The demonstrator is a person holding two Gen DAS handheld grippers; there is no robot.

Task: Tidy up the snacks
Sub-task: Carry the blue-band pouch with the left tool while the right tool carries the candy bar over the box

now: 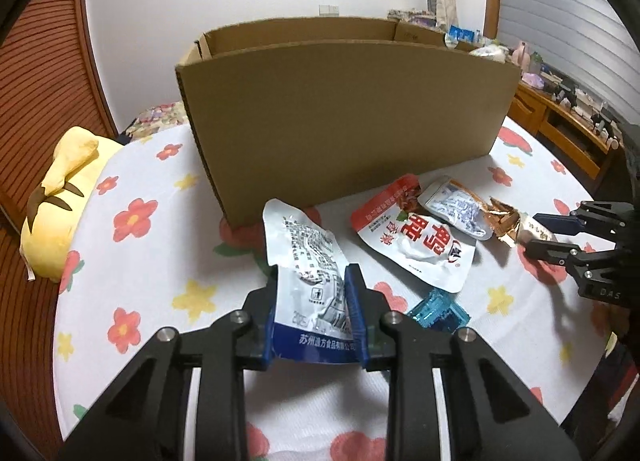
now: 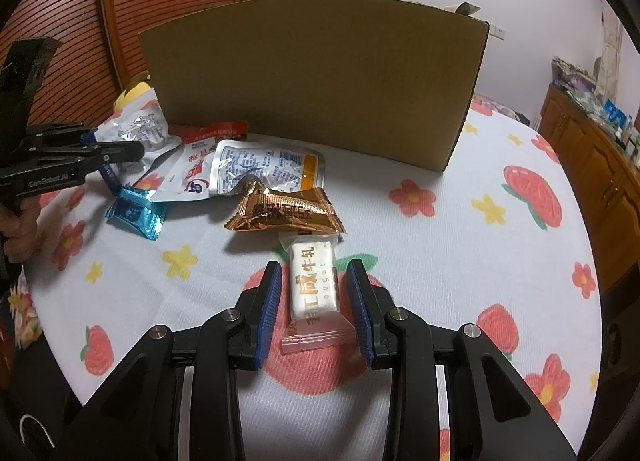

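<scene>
Two grippers are at work here, and the biggest thing before you is the cardboard box (image 1: 344, 101), standing open-topped on the flowered sheet (image 1: 168, 269), likely where the snacks are meant to go. In front of it the snacks lie loose: the red-and-white pouch (image 1: 420, 245) with a silver packet (image 2: 260, 169) overlapping it, then the gold wrapper (image 2: 286, 213), then the small blue candy (image 2: 136, 213). Your left gripper (image 1: 312, 281) is pinching a silver-and-blue pouch (image 1: 304, 257) by its lower end, so the pouch stands up and is ready to carry to the box. Your right gripper (image 2: 314, 273) has its fingers spread on either side of the white nougat bar (image 2: 314, 281), which lies flat on the sheet, touching neither pad, so I judge that grasp not yet made. Only the left view looks over the box's near wall to its inner rim; only the right view shows the bar's full label and the gold wrapper's whole face.
</scene>
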